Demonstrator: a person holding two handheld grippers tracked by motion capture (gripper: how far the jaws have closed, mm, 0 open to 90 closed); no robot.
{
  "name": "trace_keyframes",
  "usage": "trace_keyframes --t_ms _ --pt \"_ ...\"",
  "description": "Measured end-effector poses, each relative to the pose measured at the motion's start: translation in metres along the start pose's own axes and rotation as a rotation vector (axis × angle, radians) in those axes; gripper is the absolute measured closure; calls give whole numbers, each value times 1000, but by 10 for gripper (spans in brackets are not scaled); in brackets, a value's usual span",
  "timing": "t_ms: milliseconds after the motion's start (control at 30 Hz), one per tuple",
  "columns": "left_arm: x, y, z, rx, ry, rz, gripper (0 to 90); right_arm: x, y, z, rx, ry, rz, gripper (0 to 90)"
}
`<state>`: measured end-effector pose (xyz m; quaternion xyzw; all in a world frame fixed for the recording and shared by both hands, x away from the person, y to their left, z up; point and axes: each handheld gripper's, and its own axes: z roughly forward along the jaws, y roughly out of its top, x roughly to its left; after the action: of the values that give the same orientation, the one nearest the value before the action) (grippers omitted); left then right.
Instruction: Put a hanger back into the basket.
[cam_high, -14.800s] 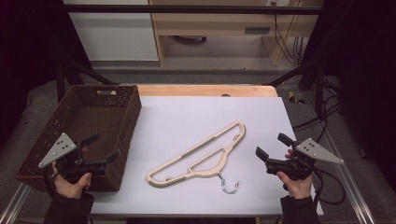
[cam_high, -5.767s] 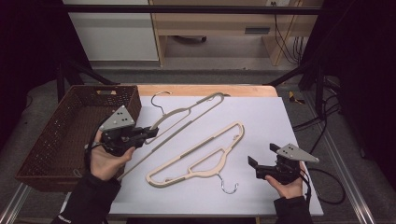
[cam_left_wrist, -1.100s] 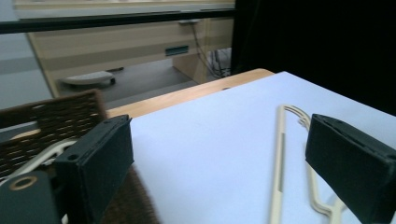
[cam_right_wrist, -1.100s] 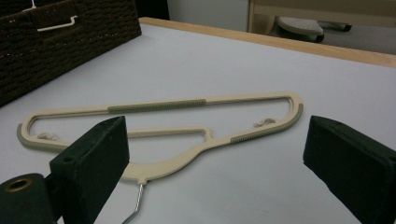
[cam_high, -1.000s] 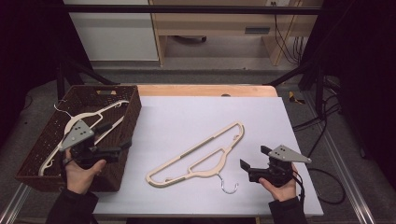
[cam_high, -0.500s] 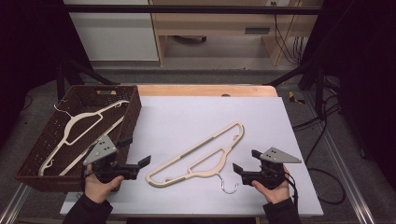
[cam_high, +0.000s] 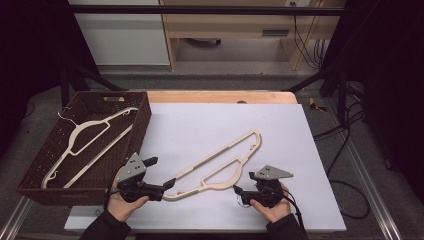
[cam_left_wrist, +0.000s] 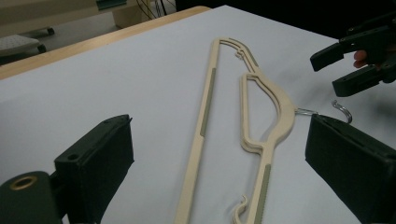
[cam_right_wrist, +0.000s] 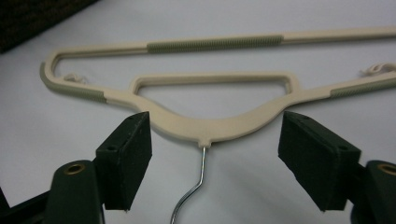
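So the cream plastic clothes hanger with a thin metal hook (cam_high: 215, 167) is lying flat on the white table top (cam_high: 300, 150), toward the near edge, a bit left of the middle. Its long axis runs diagonally: one arm tip points at the near-left corner, the other at the far-right side, and the metal hook (cam_right_wrist: 194, 193) sticks out toward the near edge.

The left gripper (cam_high: 165, 186) is parked right at the near-left arm tip, jaws spread wide, nothing pinched. In the left gripper view the hanger's bar (cam_left_wrist: 203, 135) runs straight away between the two black jaws, so that tool is lined up along the length, not across it.

The right gripper (cam_high: 239, 192) sits at the neck of the hanger, also spread open and empty. In the right gripper view the hook stem drops down between the jaws, with the curved neck (cam_right_wrist: 210, 126) just beyond the pads.

Judging from that, both tools look about equally close, one per end. The right one would have to close across the neck or hook.

A second cream hanger (cam_high: 90, 142) is already resting in the brown wicker basket (cam_high: 142, 125) at the left edge, so this one is probably headed there too.
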<state>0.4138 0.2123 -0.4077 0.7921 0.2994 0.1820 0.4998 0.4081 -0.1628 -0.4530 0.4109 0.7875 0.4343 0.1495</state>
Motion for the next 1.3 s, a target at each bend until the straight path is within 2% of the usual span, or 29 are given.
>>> trace_keyframes --t_ms 67,100,233,267,300,467,500,567,600,700,800,833,900,1000,1300 --pt "-1 -1 2 8 -6 3 74 2 -3 6 23 -8 19 360" --pt "-1 -1 2 10 -4 5 74 2 -3 6 23 -8 19 360" --pt "1 -1 1 2 -6 -2 71 3 -7 14 64 -18 7 463" --pt "1 -1 1 -1 -8 -6 67 4 -9 16 98 -28 17 514" --pt "1 -1 1 -1 -8 -7 67 4 -9 16 98 -28 17 514" --pt "2 -2 1 1 -1 -7 62 6 -11 24 125 -25 10 626" --pt "2 -2 2 2 -2 -8 62 5 -12 25 133 -24 -4 646" --pt "2 -2 2 1 -3 -8 62 6 -12 27 145 -22 12 702" --pt "1 -2 2 3 -4 -7 62 7 -12 29 158 -30 36 756" --pt "0 -3 4 8 -7 -6 62 5 -13 29 159 -26 21 793" --pt "-1 -3 5 11 -13 -3 62 4 -13 29 157 -24 24 824" --pt "-2 -3 6 13 -13 -2 62 7 -12 29 160 -25 58 830" --pt "-3 -4 7 18 -16 1 63 8 -13 30 160 -39 42 850" --pt "-5 -4 9 27 -16 10 63 9 -13 31 155 -37 45 883" --pt "-8 -5 13 36 -29 12 66 8 -11 31 159 -32 77 889"
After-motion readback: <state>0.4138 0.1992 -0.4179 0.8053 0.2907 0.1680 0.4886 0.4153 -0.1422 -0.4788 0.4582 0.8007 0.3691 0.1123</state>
